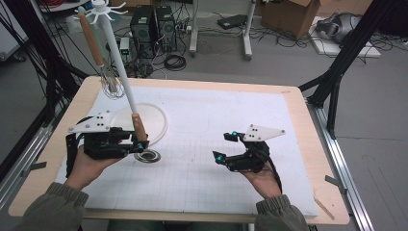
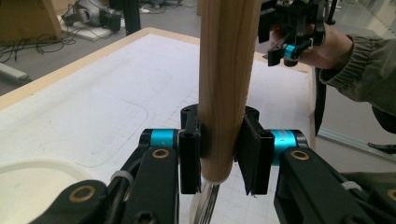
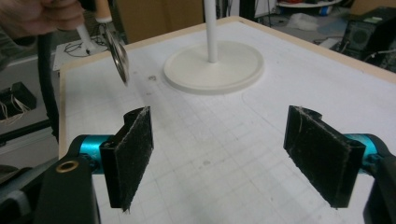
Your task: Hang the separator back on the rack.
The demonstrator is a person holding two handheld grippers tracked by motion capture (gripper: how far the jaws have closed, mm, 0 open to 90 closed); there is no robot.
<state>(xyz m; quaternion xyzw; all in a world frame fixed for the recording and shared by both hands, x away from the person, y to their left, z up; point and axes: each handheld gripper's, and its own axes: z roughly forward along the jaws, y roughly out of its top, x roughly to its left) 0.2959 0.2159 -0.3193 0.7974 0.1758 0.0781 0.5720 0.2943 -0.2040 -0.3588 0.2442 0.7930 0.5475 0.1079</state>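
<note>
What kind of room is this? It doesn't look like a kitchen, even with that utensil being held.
Most likely a research lab or workshop. Computer towers and loose cables sit on the floor, cardboard boxes stand behind, and the table holds a white gridded mat where a person works with hand-held tools.

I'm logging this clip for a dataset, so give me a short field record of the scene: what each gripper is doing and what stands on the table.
left gripper: shut on wooden handle of a metal utensil
right gripper: open, holding nothing, over the white mat
rack: white hanging stand on a round base
on rack: whisk hanging
table: wooden edge around the mat
</note>
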